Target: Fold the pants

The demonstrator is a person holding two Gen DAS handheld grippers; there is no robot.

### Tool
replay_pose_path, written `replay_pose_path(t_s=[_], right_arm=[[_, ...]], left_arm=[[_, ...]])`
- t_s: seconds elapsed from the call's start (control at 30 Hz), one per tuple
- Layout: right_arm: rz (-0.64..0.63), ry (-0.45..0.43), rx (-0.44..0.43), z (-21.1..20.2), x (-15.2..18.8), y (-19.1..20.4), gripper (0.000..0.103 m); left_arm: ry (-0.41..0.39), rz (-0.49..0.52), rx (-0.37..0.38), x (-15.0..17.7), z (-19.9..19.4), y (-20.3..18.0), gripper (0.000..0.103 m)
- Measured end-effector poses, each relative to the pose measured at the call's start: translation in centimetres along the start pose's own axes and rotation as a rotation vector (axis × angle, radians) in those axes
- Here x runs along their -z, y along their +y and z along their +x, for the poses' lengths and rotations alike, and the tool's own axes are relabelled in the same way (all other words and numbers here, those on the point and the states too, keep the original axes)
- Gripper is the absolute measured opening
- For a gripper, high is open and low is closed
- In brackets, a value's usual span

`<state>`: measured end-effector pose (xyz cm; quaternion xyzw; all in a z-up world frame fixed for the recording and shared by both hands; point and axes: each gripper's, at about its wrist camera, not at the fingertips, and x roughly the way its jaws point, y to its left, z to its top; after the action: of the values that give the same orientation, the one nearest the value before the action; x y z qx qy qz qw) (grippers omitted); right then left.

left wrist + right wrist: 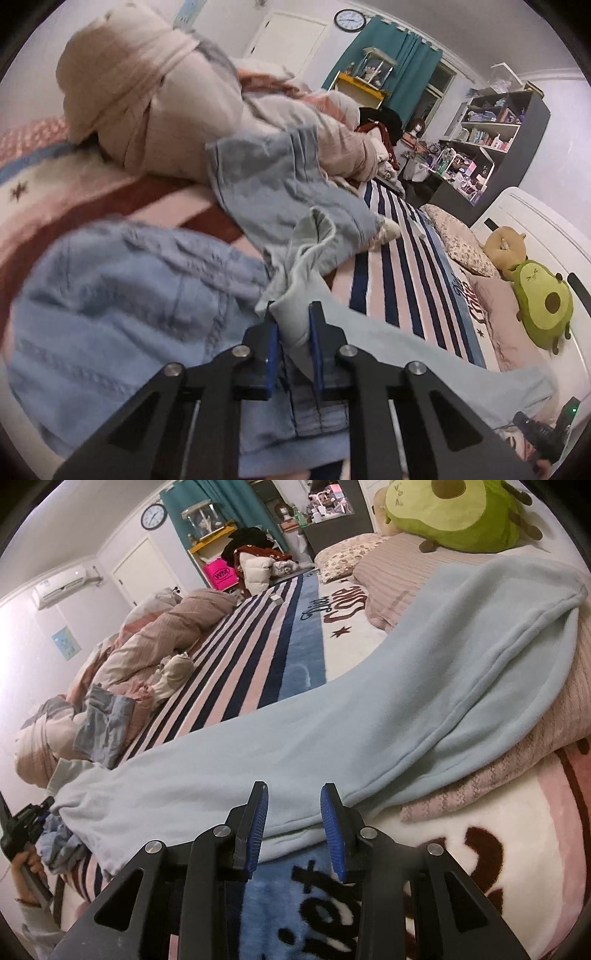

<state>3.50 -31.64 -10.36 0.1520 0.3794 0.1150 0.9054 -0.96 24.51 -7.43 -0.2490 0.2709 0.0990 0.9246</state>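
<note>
The pale blue fleece pants (369, 709) lie stretched along the bed, from the pillows at the far right to the near left. My left gripper (293, 306) is shut on a bunched end of these pants (295, 325), and the cloth stands up between its blue pads. My right gripper (294, 786) is open just above the pants' near edge. Its pads stand apart on either side of the hem and do not press on it. In the right wrist view a hand (27, 864) holds the left gripper at the far left.
A light blue knit garment (110, 295) and a grey-blue garment (273, 184) lie by the left gripper, with a heaped beige duvet (155, 110) behind. A folded pink knit (517, 768) lies under the pants' far end. An avocado plush (454, 513) and pillows (347, 561) sit at the bed's head.
</note>
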Motion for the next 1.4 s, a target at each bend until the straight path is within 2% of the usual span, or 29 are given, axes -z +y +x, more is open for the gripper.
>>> replay_pose_path(t_s=[0.07, 0.2, 0.37, 0.5, 0.7, 0.87, 0.97, 1.0, 1.1, 1.2, 1.23, 1.3, 1.37, 1.4], right_arm=[[-0.008, -0.005, 0.004, -0.3, -0.1, 0.2, 0.026], [-0.026, -0.001, 0.005, -0.5, -0.1, 0.8, 0.026], [-0.022, -0.002, -0.014, -0.5, 0.0, 0.9, 0.026], [-0.034, -0.012, -0.049, -0.7, 0.2, 0.5, 0.026], [-0.063, -0.027, -0.130, -1.5, 0.8, -0.2, 0.026], [-0.075, -0.025, -0.168, -2.3, 1.5, -1.3, 0.026], [-0.074, -0.028, -0.177, -2.8, 1.8, -2.3, 0.026], [-0.078, -0.028, -0.175, -3.0, 1.9, -2.5, 0.026], [-0.094, -0.029, -0.152, -3.2, 2.2, -3.2, 0.038], [-0.089, -0.015, -0.141, -2.8, 2.4, -3.7, 0.038], [-0.083, -0.010, -0.143, -2.6, 2.4, -3.8, 0.038], [-0.079, -0.006, -0.145, -2.3, 2.2, -3.8, 0.038], [-0.084, -0.008, -0.150, -2.1, 2.0, -3.3, 0.038], [-0.088, -0.009, -0.159, -2.0, 1.7, -2.9, 0.039]], left_arm=[[-0.020, 0.020, -0.013, -1.1, -0.1, 0.3, 0.012], [0.006, 0.055, -0.034, -1.7, 0.7, 0.2, 0.012], [-0.015, 0.114, 0.036, -1.8, -0.5, -2.7, 0.012], [-0.008, 0.206, 0.088, -1.6, -1.2, -7.2, 0.012], [0.025, 0.339, 0.193, -0.2, -0.6, -16.4, 0.012], [0.131, 0.470, 0.340, 4.4, 2.4, -26.0, 0.012], [0.249, 0.506, 0.422, 8.3, 5.2, -30.5, 0.012], [0.283, 0.515, 0.432, 9.6, 6.1, -31.4, 0.012], [0.386, 0.547, 0.434, 13.0, 8.8, -33.5, 0.012], [0.473, 0.566, 0.443, 15.3, 10.1, -33.9, 0.013], [0.482, 0.572, 0.447, 15.5, 10.0, -33.8, 0.015], [0.480, 0.586, 0.466, 15.5, 9.2, -33.2, 0.032], [0.443, 0.588, 0.470, 14.7, 7.6, -32.2, 0.048], [0.417, 0.585, 0.469, 14.0, 6.6, -31.5, 0.050]])
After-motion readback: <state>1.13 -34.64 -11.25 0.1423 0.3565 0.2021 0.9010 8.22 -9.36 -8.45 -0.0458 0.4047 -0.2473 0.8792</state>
